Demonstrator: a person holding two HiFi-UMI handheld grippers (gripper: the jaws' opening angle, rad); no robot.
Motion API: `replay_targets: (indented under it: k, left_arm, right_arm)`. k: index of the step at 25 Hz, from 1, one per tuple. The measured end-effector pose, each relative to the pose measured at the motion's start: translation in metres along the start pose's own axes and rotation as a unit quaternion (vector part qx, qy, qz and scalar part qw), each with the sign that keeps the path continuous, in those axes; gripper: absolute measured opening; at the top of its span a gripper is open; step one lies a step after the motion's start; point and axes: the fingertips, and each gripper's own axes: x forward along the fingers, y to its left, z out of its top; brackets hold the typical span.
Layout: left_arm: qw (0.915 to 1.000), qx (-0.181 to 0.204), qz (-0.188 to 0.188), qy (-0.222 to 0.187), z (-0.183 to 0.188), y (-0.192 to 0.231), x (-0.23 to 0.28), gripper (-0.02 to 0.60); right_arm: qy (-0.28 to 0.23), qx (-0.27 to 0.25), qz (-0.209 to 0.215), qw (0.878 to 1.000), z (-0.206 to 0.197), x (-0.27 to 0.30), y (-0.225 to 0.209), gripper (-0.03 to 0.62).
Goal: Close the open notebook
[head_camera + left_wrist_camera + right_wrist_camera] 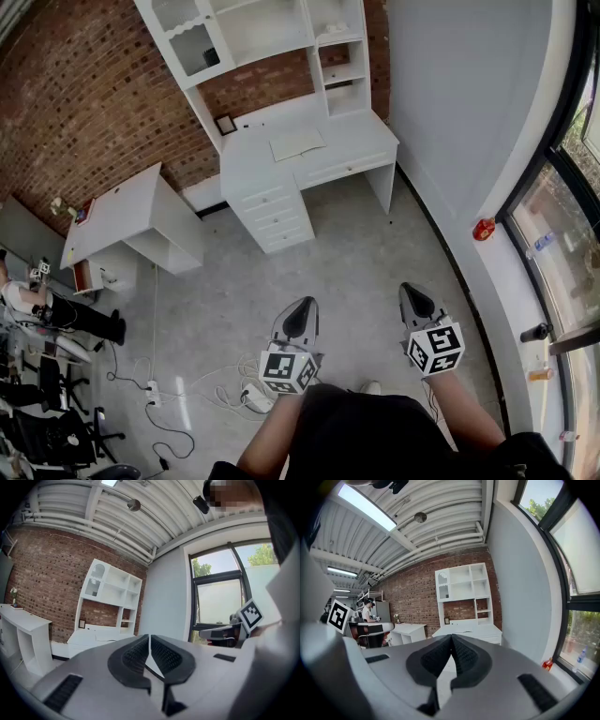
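An open notebook (297, 144) lies flat on the white desk (253, 169) against the brick wall, far ahead of me. In the left gripper view the notebook (104, 629) shows as a pale sheet on the desktop; in the right gripper view it is a thin strip (464, 623) on the desk. My left gripper (301, 314) and right gripper (413, 298) are both held out over the floor, well short of the desk. Both are shut with nothing between their pads. The left gripper (149, 641) and right gripper (451, 641) point toward the desk.
A white hutch with shelves (272, 37) stands on the desk, a small framed picture (226, 124) beside it. A second white desk (127, 216) stands at the left. Cables and a power strip (155, 392) lie on the floor. A person (37, 305) sits at far left. Windows (562, 216) line the right.
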Motion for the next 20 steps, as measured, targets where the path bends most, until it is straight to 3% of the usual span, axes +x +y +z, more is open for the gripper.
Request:
replay_targets:
  k: [7,18,20]
  left_arm:
    - [1.0000,0.005,-0.002,-0.002,-0.003,-0.001,0.002,0.014]
    - [1.0000,-0.006,-0.004,0.000,-0.010,-0.007,-0.005,0.014]
    - [1.0000,-0.007,-0.003,0.000,-0.013,-0.008,-0.007,0.014]
  right_arm:
    - [-0.004,-0.008,-0.010,1.000,-0.004,0.000,-0.003,-0.005]
    - [-0.012,0.007,0.017,1.000,-0.005,-0.001,0.005,-0.003]
    - [-0.012,0.005,0.024,1.000,-0.007,-0.002,0.007,0.033]
